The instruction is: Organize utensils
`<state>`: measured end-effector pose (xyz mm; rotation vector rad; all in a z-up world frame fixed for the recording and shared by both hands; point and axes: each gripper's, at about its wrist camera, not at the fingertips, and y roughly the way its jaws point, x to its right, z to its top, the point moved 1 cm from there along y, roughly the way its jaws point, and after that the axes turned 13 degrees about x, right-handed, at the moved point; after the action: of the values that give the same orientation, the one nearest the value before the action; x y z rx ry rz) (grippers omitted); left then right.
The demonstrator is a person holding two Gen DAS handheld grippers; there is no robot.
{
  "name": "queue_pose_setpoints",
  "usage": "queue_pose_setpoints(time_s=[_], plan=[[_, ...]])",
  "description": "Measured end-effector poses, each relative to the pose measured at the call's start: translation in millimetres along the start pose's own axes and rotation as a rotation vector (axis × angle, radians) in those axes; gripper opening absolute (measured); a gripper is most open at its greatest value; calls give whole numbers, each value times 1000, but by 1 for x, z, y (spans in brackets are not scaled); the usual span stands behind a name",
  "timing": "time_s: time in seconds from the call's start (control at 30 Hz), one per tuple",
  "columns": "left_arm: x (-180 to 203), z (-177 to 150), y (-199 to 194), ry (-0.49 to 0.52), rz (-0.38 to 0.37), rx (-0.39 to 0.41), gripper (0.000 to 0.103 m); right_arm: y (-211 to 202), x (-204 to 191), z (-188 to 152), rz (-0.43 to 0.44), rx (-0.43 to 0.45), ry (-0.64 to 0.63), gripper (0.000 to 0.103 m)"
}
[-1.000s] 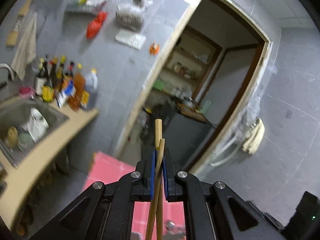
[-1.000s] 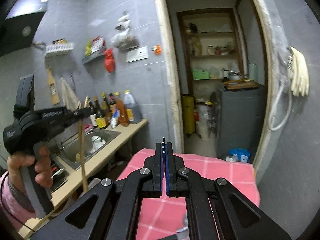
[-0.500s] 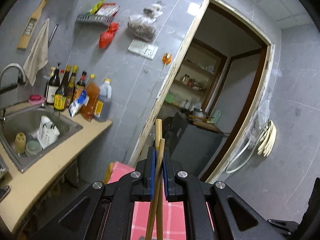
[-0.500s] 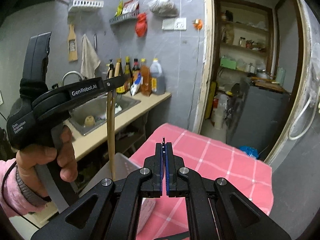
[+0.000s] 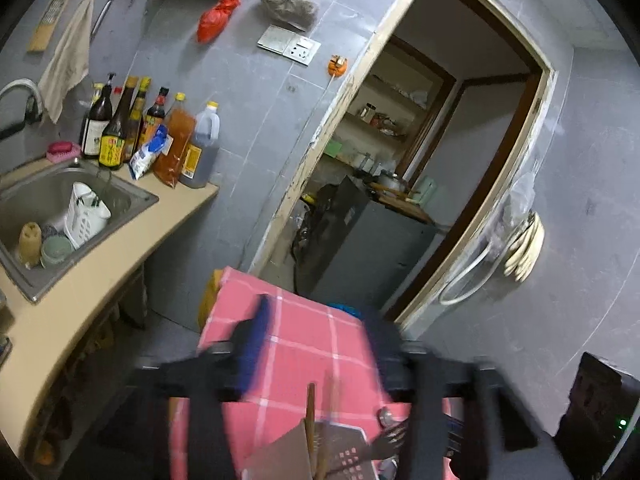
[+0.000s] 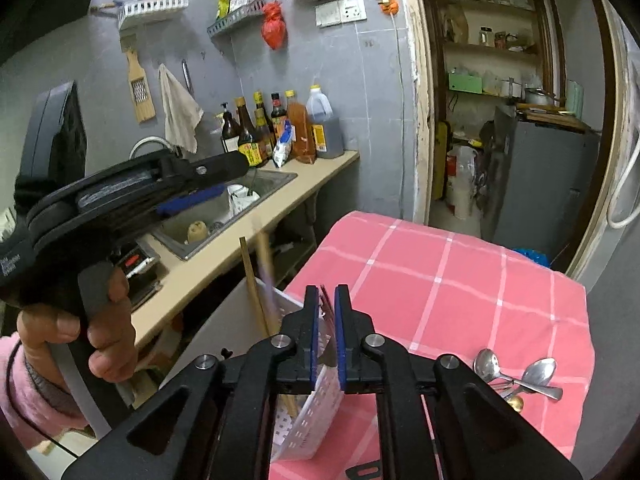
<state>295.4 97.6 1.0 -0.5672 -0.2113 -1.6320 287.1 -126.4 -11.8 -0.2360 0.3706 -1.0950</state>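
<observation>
My left gripper (image 5: 318, 324) is blurred and its jaws are opening wide; nothing is between them. A pair of wooden chopsticks (image 5: 310, 420) has left them and stands below in the white perforated basket (image 5: 352, 452). In the right wrist view the same chopsticks (image 6: 251, 284) lean in the basket (image 6: 316, 412), one of them blurred, under the left gripper (image 6: 234, 178), which a hand (image 6: 80, 328) holds. My right gripper (image 6: 326, 316) hovers over the basket, its jaws opening a little with nothing in them. Spoons (image 6: 516, 372) lie on the pink checked tablecloth (image 6: 460, 280).
A counter with a steel sink (image 6: 224, 216) and sauce bottles (image 6: 280, 128) runs along the left, close to the table's left edge. A doorway (image 6: 500, 100) to a pantry and a grey cabinet (image 6: 536, 176) lies beyond the table. The far half of the tablecloth is bare.
Both grippers sank toward the table. The left jaws let go of the chopsticks, which dropped into the basket. The right jaws parted slightly.
</observation>
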Motion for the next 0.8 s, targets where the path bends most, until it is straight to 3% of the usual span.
queue_pose_setpoints(time_s=[0.1, 0.2, 0.37, 0.43, 0.5, 0.67, 0.8], plan=[[-3, 0, -6, -17, 4, 2, 56, -8, 8, 3, -8, 46, 39, 31], [-1, 0, -9, -10, 12, 3, 56, -25, 19, 9, -37, 117, 78, 39], [21, -1, -20, 53, -5, 31, 73, -62, 46, 15, -137, 250, 121, 69], [32, -3, -23, 75, -16, 33, 83, -80, 60, 15, -201, 299, 129, 86], [48, -7, -26, 100, -32, 40, 91, -96, 76, 14, -259, 337, 133, 93], [90, -23, -27, 159, -94, 31, 100, -120, 113, 9, -362, 335, 122, 98], [123, -42, -15, 176, -145, -22, 101, -126, 149, -3, -385, 281, 151, 98]])
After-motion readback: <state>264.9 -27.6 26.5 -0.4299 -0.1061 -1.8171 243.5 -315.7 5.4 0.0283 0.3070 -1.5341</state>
